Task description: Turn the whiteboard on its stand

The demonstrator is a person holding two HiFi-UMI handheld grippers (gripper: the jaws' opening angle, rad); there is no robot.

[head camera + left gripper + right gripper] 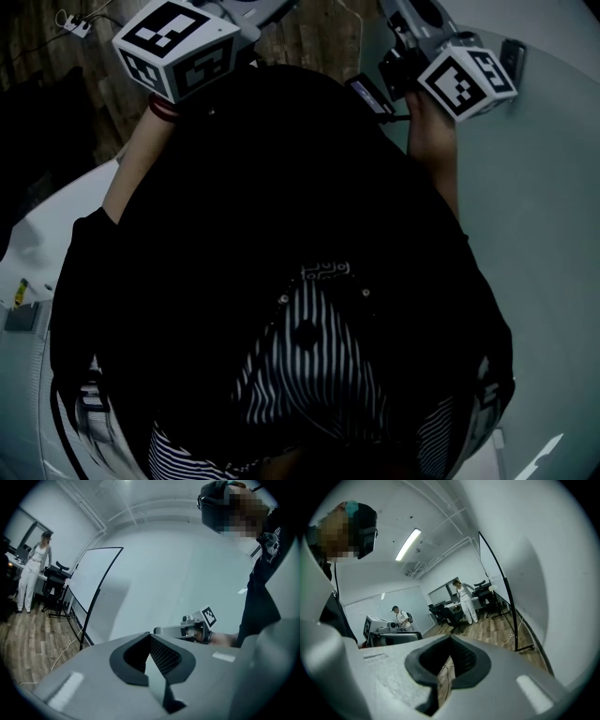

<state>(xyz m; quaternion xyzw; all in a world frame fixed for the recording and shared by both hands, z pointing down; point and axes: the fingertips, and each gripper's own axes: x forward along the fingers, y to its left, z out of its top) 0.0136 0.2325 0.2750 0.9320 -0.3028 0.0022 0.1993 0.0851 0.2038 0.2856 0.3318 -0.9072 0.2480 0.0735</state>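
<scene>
Both arms reach forward from the body, side by side. The left hand [157,105] and the right hand [427,111] each grip the handle of a claw just behind its marker cube. Both claws are held out roughly level, tipped a little downward.

The left claw [151,637] has its jaws pressed together at the tips, with nothing between them. The right claw [450,639] is pressed together in the same way, and it is empty too.

The one whiteboard [93,581] stands on its black stand on the wooden floor [33,639] in front of a pale wall. It is well apart from both claws, and neither touches it.

Two claws and one whiteboard are in view. Two other people are farther back in the room: one in white [465,599] and one in a cap with a backpack [399,616].
</scene>
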